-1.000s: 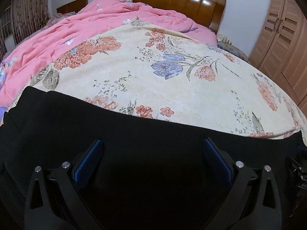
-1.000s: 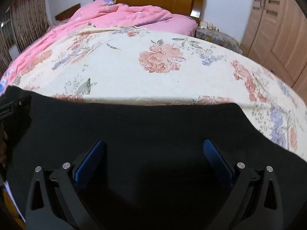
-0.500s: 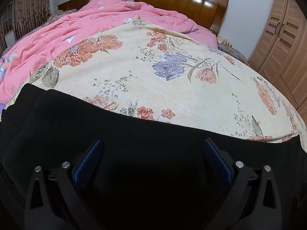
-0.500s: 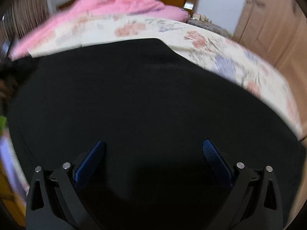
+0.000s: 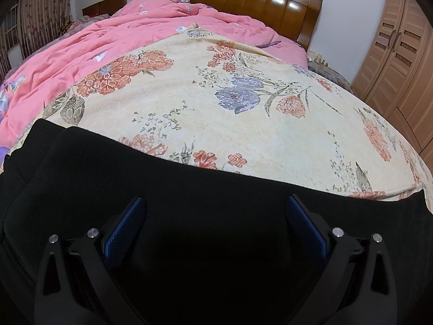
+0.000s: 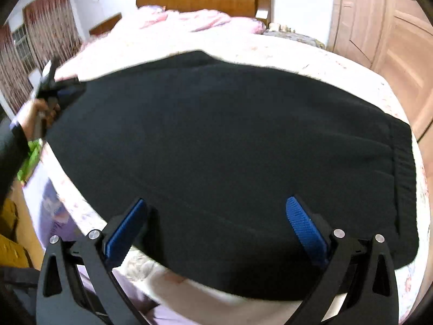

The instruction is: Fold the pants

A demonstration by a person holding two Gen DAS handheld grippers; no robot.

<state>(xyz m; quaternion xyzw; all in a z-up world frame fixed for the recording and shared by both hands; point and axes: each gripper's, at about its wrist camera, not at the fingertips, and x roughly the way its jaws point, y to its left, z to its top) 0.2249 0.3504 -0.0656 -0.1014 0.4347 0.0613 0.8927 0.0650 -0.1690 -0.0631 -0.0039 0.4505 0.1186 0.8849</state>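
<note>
We find no containers in either view. The black knitted pants (image 6: 230, 146) lie spread flat across the foot of the bed, on a cream bedspread printed with orange and lilac flowers (image 5: 243, 108). In the right wrist view one ribbed band of the pants (image 6: 403, 178) sits at the right side, and the near edge of the fabric lies close to the bed's edge. A rumpled pink quilt (image 5: 108, 43) is heaped toward the glossy brown wooden headboard (image 5: 243, 2). A light brown wooden wardrobe with louvred doors (image 5: 395, 54) stands on the right; patterned curtains (image 5: 38, 21) hang on the left.

The left claw (image 5: 216, 227) stands wide apart over the pants, its blue ribbed pads (image 5: 123, 233) clear of one another and gripping nothing; whether they touch the cloth, we cannot tell. The right claw (image 6: 216, 227) is likewise spread wide and released above the near part of the pants. In the right wrist view the person's hand (image 6: 35, 113), in a dark sleeve, holds the left tool at the far left corner of the pants. That view is blurred.
</note>
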